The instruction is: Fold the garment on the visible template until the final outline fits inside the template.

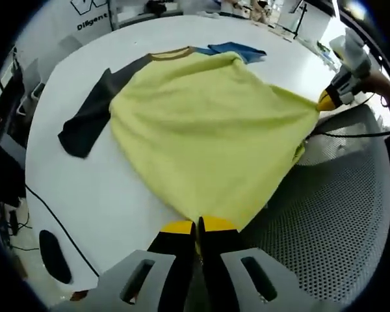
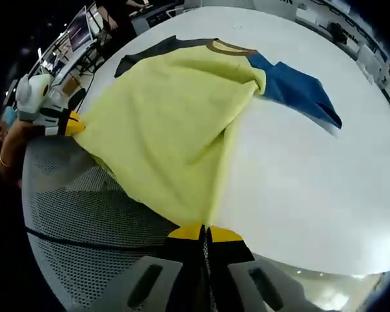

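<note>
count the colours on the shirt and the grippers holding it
yellow body: 1
dark grey sleeve: 1
blue sleeve: 1
tan collar: 1
left gripper, right gripper, each clamped on the hem: 2
total: 6

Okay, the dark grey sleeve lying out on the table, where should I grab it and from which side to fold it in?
Probably grip the dark grey sleeve at its free cuff end, coming from the open white table beyond it. It lies flat, stretched away from the yellow body, so the cuff is the loose end. Both the left gripper and right gripper are shut on the yellow hem.
</note>
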`<action>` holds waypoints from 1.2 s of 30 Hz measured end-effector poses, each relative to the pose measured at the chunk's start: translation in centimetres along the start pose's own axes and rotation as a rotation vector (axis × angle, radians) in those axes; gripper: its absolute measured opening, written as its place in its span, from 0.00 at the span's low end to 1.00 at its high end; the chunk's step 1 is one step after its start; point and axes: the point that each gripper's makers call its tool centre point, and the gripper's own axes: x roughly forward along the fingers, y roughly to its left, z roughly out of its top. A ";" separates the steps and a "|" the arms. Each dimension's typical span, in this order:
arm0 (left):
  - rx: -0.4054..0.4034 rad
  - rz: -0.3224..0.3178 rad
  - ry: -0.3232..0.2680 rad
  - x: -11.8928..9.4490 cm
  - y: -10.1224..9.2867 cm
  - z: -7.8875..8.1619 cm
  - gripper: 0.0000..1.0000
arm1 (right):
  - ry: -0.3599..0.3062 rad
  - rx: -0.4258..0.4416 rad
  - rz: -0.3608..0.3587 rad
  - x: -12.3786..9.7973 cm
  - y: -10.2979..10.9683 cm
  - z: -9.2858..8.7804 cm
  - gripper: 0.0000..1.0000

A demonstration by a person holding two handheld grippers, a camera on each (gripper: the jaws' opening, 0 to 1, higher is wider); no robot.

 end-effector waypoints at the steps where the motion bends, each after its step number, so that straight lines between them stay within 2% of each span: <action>1: -0.003 -0.003 0.014 0.1 -0.1 -0.3 0.01 | 0.016 -0.015 -0.004 0.1 0.0 -0.3 0.00; 2: -0.006 -0.004 0.035 0.2 -0.1 -0.6 0.01 | 0.046 -0.031 -0.009 0.3 0.0 -0.8 0.00; 6: 0.011 0.031 0.085 0.3 0.5 -1.7 0.01 | 0.064 -0.067 -0.027 0.4 -0.4 -1.2 0.00; 9: 0.015 0.041 0.083 0.1 0.8 -1.9 0.01 | 0.060 -0.071 -0.053 0.1 -1.2 -1.1 0.00; 10: -0.001 0.044 0.068 -0.1 0.9 -1.7 0.03 | 0.050 -0.070 -0.055 0.0 -1.3 -0.9 0.00; 14: -0.111 0.012 -0.060 -0.7 1.0 0.2 0.17 | -0.023 -0.015 -0.052 -0.4 -2.0 0.4 0.15; 16: -0.145 0.016 -0.113 -1.1 1.4 1.2 0.22 | -0.069 0.003 -0.079 -0.8 -2.9 1.4 0.21; 17: -0.162 0.025 -0.158 -1.4 1.9 2.0 0.26 | -0.087 0.008 -0.089 -0.9 -3.2 1.8 0.25; 19: -0.194 0.033 -0.198 -1.7 2.4 2.9 0.31 | -0.119 0.009 -0.099 -1.1 -3.8 2.5 0.28; 21: -0.216 0.071 -0.249 -2.1 3.5 3.9 0.40 | -0.160 0.029 -0.112 -1.4 -4.3 3.3 0.33; 23: -0.229 0.106 -0.270 -2.4 4.4 4.5 0.49 | -0.196 0.036 -0.114 -1.7 -4.7 4.1 0.42; 26: -0.279 0.149 -0.328 -3.0 6.5 6.0 0.59 | -0.318 0.084 -0.111 -2.3 -5.6 6.5 0.56; 29: -0.320 0.171 -0.375 -3.5 8.0 7.1 0.63 | -0.379 0.105 -0.102 -2.6 -6.3 7.9 0.63; 31: -0.352 0.180 -0.410 -3.7 9.3 8.0 0.62 | -0.396 0.099 -0.091 -2.9 -6.6 8.6 0.67; 33: -0.343 0.190 -0.443 -4.0 10.2 9.1 0.62 | -0.410 0.107 -0.090 -2.9 -7.3 9.6 0.69; 36: -0.350 0.204 -0.452 -3.9 11.4 10.0 0.63 | -0.430 0.109 -0.113 -2.9 -8.4 10.8 0.72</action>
